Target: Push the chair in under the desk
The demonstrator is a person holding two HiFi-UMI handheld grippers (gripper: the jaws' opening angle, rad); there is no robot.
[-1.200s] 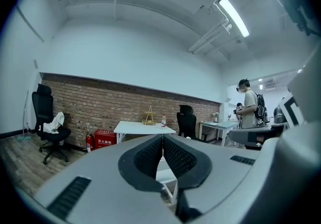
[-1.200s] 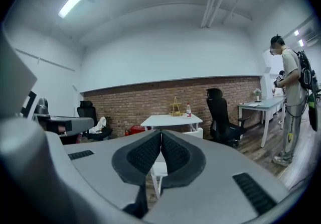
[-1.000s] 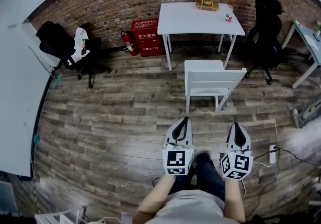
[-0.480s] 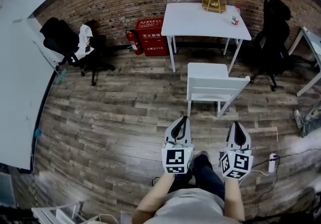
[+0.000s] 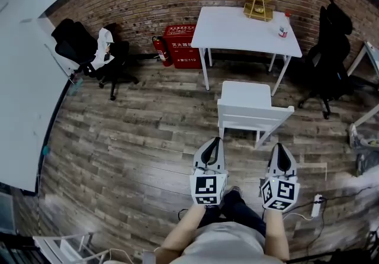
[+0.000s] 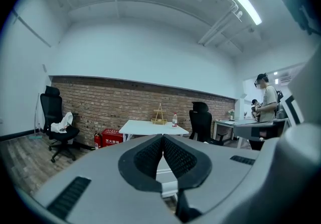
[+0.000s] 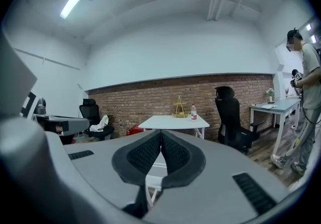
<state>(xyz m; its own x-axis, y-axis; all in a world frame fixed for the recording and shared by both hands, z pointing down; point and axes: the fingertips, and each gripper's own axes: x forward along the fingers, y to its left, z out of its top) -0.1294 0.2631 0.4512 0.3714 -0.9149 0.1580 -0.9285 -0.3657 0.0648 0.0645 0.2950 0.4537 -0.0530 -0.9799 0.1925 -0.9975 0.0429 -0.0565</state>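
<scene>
- White chair (image 5: 249,103) stands out on the floor (image 5: 136,138) before the tabletop (image 5: 237,29), backrest toward the person (image 5: 231,245)
- Left gripper (image 5: 217,142) and right gripper (image 5: 279,147) aim at it without touching, fingers (image 6: 148,155) together and empty, suited to pushing

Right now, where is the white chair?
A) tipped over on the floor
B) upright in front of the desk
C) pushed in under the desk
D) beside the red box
B: the white chair stands upright, its whole seat showing on the near side of the white desk.
</scene>
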